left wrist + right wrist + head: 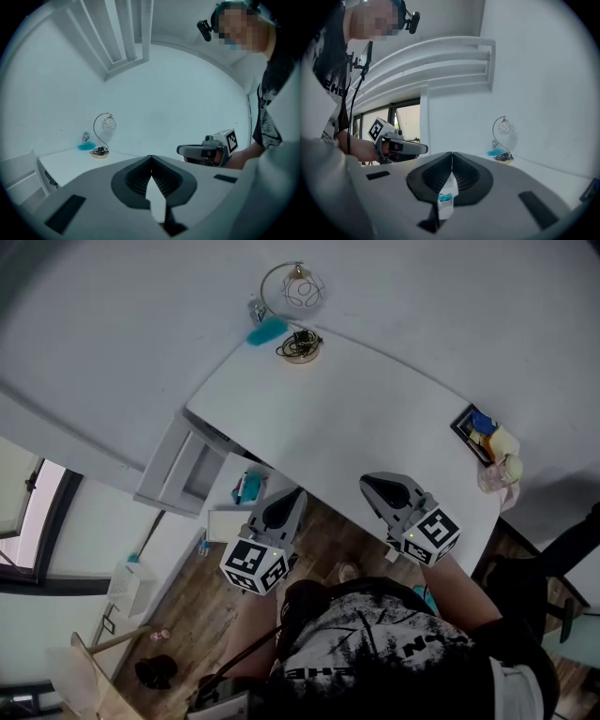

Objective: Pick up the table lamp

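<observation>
A: Where is the lamp?

B: The thin metal table lamp (302, 289), a wire arc with a round cage shade, stands upright on the far corner of the white curved table (375, 418), close to the pale wall. A dark cord lies coiled on its round base. A small teal object (266, 331) lies just beside the base, on its left in the head view.

A: And the left hand?

B: The grey left tool (286, 504) has its jaws closed tip to tip, with nothing between them. Head view puts it off the table's near edge, over the brown wooden plank floor (187, 615). It is well apart from the lamp.

A: Right hand?

B: The grey right tool (380, 488) is also closed and empty, pads meeting along one line in its own view. It sits at the table's near edge, level with the left tool and beside it. It points roughly towards the lamp, touching nothing.

A: Anything else on the table?

B: A dark rectangular tray (466, 423) holding yellow and blue items lies at the right end, with a pale crumpled thing next to it at the edge. I cannot tell what that is. A white shelf unit (183, 465) stands off the table's left end.
</observation>
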`<act>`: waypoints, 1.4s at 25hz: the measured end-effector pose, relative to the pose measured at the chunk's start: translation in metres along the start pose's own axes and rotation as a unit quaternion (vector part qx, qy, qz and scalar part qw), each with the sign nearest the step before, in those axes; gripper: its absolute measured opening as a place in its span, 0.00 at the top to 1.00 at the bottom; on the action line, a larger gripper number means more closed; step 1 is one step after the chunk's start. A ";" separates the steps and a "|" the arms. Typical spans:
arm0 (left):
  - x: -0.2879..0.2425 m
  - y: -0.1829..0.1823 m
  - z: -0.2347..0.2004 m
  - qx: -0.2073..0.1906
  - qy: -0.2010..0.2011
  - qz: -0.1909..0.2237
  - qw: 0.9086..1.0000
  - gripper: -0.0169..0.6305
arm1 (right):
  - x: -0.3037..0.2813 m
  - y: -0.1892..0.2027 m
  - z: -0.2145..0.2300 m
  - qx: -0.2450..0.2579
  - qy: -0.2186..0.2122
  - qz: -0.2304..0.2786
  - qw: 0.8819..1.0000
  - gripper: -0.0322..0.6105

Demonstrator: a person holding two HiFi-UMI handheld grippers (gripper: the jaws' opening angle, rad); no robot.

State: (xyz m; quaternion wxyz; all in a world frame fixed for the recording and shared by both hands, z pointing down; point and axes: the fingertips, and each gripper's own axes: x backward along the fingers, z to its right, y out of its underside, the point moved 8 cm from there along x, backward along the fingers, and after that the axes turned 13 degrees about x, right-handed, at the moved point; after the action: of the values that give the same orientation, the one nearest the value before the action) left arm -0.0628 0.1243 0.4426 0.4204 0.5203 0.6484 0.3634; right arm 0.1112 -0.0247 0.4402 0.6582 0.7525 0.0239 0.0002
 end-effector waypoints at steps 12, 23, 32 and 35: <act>-0.057 -0.024 -0.038 -0.010 0.028 -0.011 0.999 0.97 | -0.040 0.004 0.038 0.010 0.016 0.003 1.000 0.92; -0.145 -0.087 -0.130 -0.031 0.081 -0.025 0.996 0.97 | -0.125 0.005 0.100 0.001 0.062 -0.009 0.998 0.92; -0.221 -0.146 -0.219 -0.047 0.120 -0.042 0.991 0.97 | -0.214 0.011 0.148 0.001 0.096 -0.035 0.995 0.92; -0.244 -0.164 -0.242 -0.053 0.131 -0.043 0.989 0.97 | -0.238 0.013 0.167 0.005 0.108 -0.044 0.993 0.92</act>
State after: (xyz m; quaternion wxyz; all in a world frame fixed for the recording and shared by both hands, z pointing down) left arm -0.3214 -0.1549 0.4273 0.3740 0.4172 0.6994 0.4438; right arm -0.1207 -0.2010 0.4386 0.6473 0.7496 0.1277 0.0524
